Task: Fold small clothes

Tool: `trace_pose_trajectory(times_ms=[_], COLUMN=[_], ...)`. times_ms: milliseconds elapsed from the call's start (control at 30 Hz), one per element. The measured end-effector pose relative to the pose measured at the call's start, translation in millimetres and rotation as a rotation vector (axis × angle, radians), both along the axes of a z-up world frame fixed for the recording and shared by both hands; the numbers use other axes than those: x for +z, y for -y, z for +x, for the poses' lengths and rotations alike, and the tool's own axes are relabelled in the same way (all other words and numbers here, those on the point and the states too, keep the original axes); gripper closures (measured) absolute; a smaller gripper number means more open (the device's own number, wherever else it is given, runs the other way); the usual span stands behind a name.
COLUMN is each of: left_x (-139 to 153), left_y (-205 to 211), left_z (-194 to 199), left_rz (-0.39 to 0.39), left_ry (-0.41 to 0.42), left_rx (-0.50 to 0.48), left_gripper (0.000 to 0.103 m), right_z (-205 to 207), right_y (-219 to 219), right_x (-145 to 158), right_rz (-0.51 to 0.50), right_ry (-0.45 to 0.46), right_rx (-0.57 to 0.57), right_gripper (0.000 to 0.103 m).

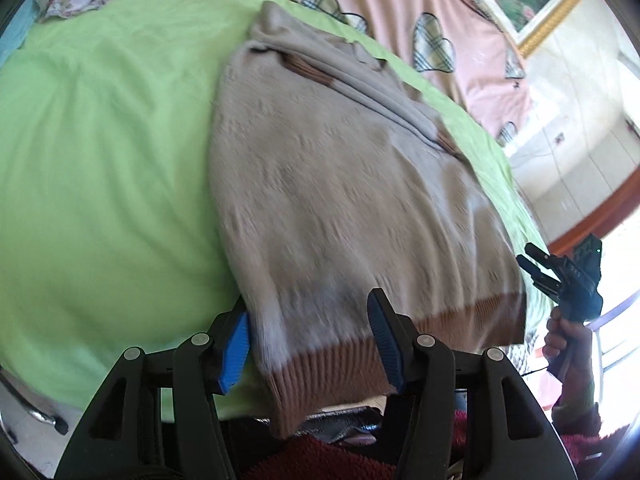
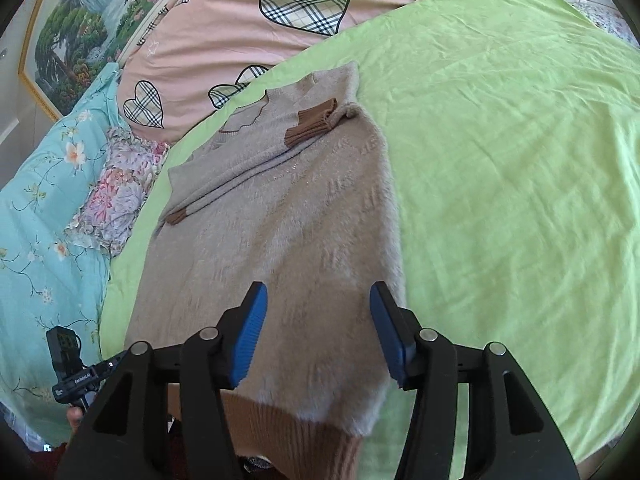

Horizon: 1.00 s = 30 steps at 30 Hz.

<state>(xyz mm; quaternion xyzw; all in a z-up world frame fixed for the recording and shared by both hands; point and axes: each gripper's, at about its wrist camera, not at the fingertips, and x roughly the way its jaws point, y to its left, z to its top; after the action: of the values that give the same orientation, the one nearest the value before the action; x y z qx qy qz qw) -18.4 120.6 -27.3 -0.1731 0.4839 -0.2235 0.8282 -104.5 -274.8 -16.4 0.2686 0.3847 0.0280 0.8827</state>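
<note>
A beige knit sweater (image 1: 340,184) with brown ribbed hem and cuffs lies flat on the green sheet (image 1: 100,180), its sleeves folded across the upper body, its hem hanging over the near bed edge. My left gripper (image 1: 308,344) is open, its blue pads either side of the hem's left corner. The sweater also shows in the right wrist view (image 2: 280,240). My right gripper (image 2: 316,336) is open, above the sweater's lower right part, near the hem (image 2: 288,432). The right gripper also shows in the left wrist view (image 1: 532,264), beside the hem's right corner.
A pink quilt with plaid hearts (image 2: 240,12) lies at the head of the bed. A teal floral quilt (image 2: 36,216) and a floral pillow (image 2: 120,192) lie at one side. A framed landscape painting (image 2: 80,20) hangs on the wall. The other hand-held gripper's body (image 2: 72,364) shows low left.
</note>
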Motion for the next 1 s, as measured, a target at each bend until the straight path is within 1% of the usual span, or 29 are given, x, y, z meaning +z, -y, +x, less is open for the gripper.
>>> trace_pose_trajectory(times_ms=[67, 167, 233, 333, 433, 533, 567, 633, 700, 733, 767, 833, 867, 900, 933, 967, 1000], left_x=[-2.0, -4.5, -5.4, -7.3, -8.2, -7.2, -6.2, -6.1, -9.2, -10.7, -11.3, -9.2, -5.9, -3.1, -0.8, 3.2, 5.6], left_y=[-1.4, -6.7, -8.6, -7.4, -2.6, 0.1, 0.3, 0.7, -0.6, -0.8, -1.3, -0.3, 1.0, 0.8, 0.4, -2.7, -5.0], left_z=[-4.5, -5.0, -5.4, -6.1, -3.9, -2.3, -3.1, -3.0, -2.4, -1.1, -0.2, 0.4, -0.7, -2.1, -3.0, -4.0, -4.5], left_rz=[-0.023, -0.060, -0.080, -0.100, -0.092, -0.083, -0.076, -0.059, -0.068, -0.076, -0.088, -0.080, -0.046, -0.021, -0.011, -0.017, -0.025], left_ry=[-0.004, -0.015, -0.023, -0.037, -0.043, -0.033, -0.025, -0.018, -0.026, -0.035, -0.044, -0.036, -0.015, 0.001, 0.011, 0.023, 0.030], left_rx=[-0.006, 0.000, -0.003, -0.025, -0.048, -0.061, -0.062, -0.062, -0.066, -0.065, -0.065, -0.072, -0.078, -0.082, -0.082, -0.087, -0.089], left_gripper=[0.056, 0.061, 0.062, 0.062, 0.062, 0.062, 0.067, 0.073, 0.072, 0.069, 0.068, 0.071, 0.089, 0.099, 0.097, 0.097, 0.097], right_z=[-11.3, -26.8, -37.7, -49.0, -49.4, -41.6, -38.7, -34.7, -36.3, -37.1, -38.8, -41.7, -43.8, -46.2, -52.4, -60.0, -65.2], right_y=[3.0, 8.1, 11.3, 8.8, -0.3, -9.8, -13.2, -18.1, -17.4, -15.1, -12.8, -12.1, -13.5, -11.5, -4.2, 4.4, 10.3], right_x=[-0.3, -4.8, -10.1, -16.6, -25.5, -34.8, -36.2, -34.1, -35.2, -36.8, -37.9, -37.7, -36.0, -33.5, -25.8, -15.2, -6.6], right_rz=[0.000, 0.000, 0.015, 0.069, 0.124, 0.211, 0.224, 0.214, 0.218, 0.225, 0.233, 0.207, 0.152, 0.127, 0.148, 0.161, 0.157], right_ry=[0.002, -0.016, -0.029, -0.016, 0.005, 0.038, 0.045, 0.053, 0.053, 0.052, 0.049, 0.024, -0.005, -0.021, 0.010, 0.053, 0.076], right_rx=[0.006, 0.015, 0.021, 0.066, 0.110, 0.151, 0.161, 0.184, 0.202, 0.203, 0.202, 0.198, 0.189, 0.180, 0.168, 0.151, 0.145], right_gripper=[0.048, 0.046, 0.046, 0.046, 0.046, 0.046, 0.046, 0.046, 0.048, 0.049, 0.051, 0.064, 0.094, 0.094, 0.094, 0.095, 0.095])
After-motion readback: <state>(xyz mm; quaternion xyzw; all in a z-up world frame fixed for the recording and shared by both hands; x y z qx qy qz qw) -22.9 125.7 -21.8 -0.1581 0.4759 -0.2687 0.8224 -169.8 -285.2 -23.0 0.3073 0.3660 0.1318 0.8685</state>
